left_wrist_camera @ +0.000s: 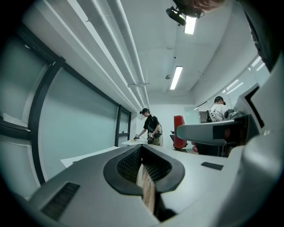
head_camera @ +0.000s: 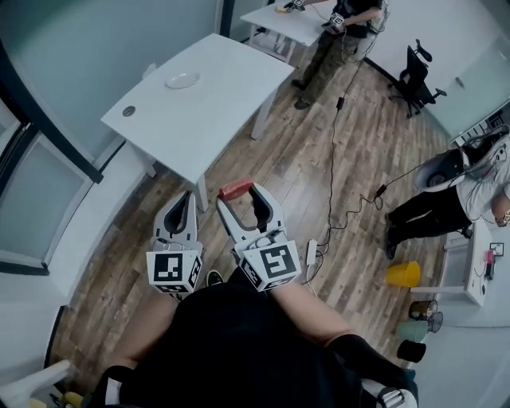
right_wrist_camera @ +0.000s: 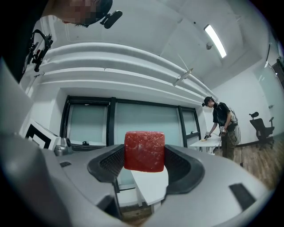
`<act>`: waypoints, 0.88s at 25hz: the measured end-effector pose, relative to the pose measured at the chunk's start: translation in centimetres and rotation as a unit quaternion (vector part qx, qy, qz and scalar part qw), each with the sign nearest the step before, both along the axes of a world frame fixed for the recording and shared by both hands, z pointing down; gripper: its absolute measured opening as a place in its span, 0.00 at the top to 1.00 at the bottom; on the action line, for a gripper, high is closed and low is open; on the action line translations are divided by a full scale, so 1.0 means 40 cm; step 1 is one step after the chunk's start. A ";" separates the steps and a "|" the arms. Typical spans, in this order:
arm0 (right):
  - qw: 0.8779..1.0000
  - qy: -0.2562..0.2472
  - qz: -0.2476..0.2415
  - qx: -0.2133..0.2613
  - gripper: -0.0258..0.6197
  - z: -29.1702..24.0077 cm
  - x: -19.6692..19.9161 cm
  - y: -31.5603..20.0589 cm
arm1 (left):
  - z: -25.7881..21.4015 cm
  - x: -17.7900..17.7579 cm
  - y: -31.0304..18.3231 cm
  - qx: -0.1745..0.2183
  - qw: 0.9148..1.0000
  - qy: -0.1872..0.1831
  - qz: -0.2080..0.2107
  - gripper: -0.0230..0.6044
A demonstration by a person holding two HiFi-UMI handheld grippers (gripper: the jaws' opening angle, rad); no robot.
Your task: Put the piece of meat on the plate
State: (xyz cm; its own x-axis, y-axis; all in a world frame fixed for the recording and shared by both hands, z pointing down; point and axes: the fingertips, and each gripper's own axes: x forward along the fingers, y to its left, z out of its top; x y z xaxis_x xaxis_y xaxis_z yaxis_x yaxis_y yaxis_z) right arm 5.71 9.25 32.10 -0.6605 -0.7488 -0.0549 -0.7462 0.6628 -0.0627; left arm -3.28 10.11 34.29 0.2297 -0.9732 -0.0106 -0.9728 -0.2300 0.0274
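Observation:
A red block of meat [head_camera: 236, 189] [right_wrist_camera: 143, 150] is clamped between the jaws of my right gripper [head_camera: 237, 192] [right_wrist_camera: 144, 153], held over the wooden floor short of the white table [head_camera: 223, 88]. The white plate [head_camera: 182, 80] lies on that table, far ahead of both grippers. My left gripper [head_camera: 186, 199] [left_wrist_camera: 144, 170] hangs beside the right one with its jaws closed together and nothing between them.
A small round grommet [head_camera: 128, 111] sits near the table's left corner. A second white table [head_camera: 287, 20] stands behind, with a person [head_camera: 339, 36] working at it. Another person [head_camera: 454, 195] sits at the right. A cable [head_camera: 335, 159] trails across the floor.

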 end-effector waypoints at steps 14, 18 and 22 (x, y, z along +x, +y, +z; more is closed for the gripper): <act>0.999 -0.003 -0.038 -0.009 0.53 0.036 -0.111 -0.198 | 0.015 -0.108 -0.171 -0.010 0.999 -0.008 -0.035 0.96; 0.999 -0.003 -0.047 -0.019 0.53 0.052 -0.132 -0.310 | 0.022 -0.135 -0.278 -0.018 0.999 -0.011 -0.047 0.96; 0.998 0.002 -0.066 -0.013 0.53 0.064 -0.163 -0.444 | 0.023 -0.160 -0.413 -0.016 0.998 -0.011 -0.061 0.96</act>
State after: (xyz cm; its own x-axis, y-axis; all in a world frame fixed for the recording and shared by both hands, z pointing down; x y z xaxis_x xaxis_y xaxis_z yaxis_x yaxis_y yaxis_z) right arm -0.80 -8.51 34.65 -0.7537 -0.6563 -0.0346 -0.6526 0.7537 -0.0779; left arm -9.67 -6.39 35.20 0.1103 -0.9936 0.0249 -0.9939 -0.1100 0.0114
